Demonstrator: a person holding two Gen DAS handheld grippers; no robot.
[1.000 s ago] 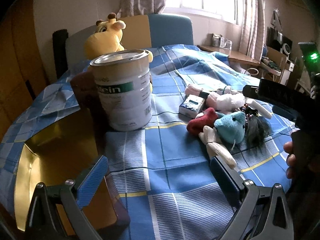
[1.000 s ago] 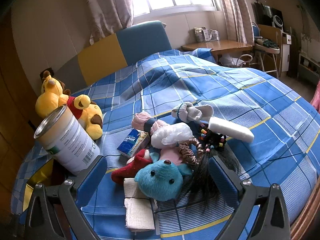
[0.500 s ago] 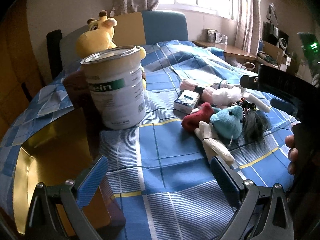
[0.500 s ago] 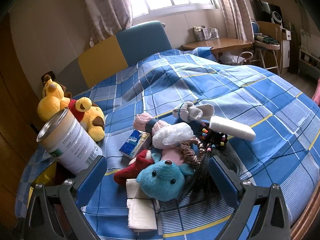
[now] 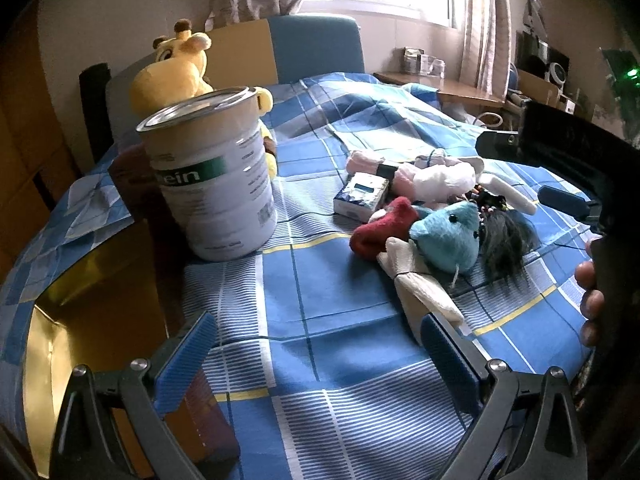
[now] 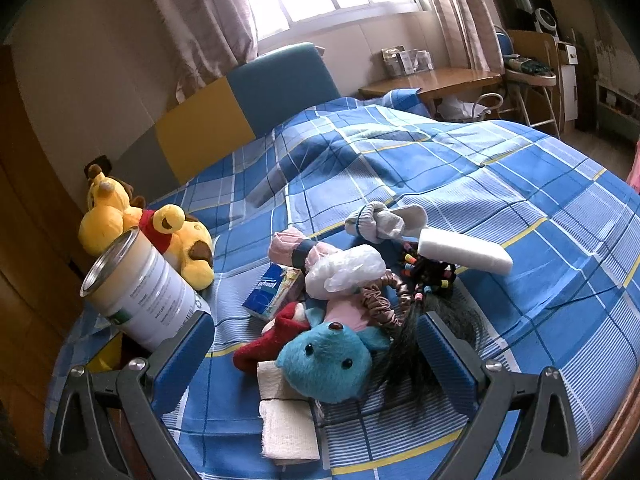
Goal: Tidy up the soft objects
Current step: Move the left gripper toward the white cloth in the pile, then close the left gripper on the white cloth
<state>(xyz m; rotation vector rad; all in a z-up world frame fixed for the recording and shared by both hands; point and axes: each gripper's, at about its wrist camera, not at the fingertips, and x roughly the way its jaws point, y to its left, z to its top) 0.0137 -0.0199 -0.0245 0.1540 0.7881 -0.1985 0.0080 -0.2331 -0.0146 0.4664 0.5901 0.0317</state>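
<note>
Right gripper (image 6: 316,354) was wide open and empty, blue ribbed pads flanking the fuzzy teal plush toy (image 6: 326,362), snout toward the camera. Folded cream gauze cloth (image 6: 286,424) lay lengthwise beneath it. Left gripper (image 5: 316,354) gaped empty over the plaid bedspread (image 5: 336,292); smooth cylindrical tin (image 5: 212,176) stood upright.

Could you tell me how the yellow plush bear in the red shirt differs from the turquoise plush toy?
The yellow plush bear in the red shirt lies apart near the headboard, behind the white metal tin; the turquoise plush toy sits in the mixed pile. The bear wears clothing; the turquoise toy shows bare fur. The turquoise one is nearer the open right gripper. Both are soft and ungrasped.
</note>
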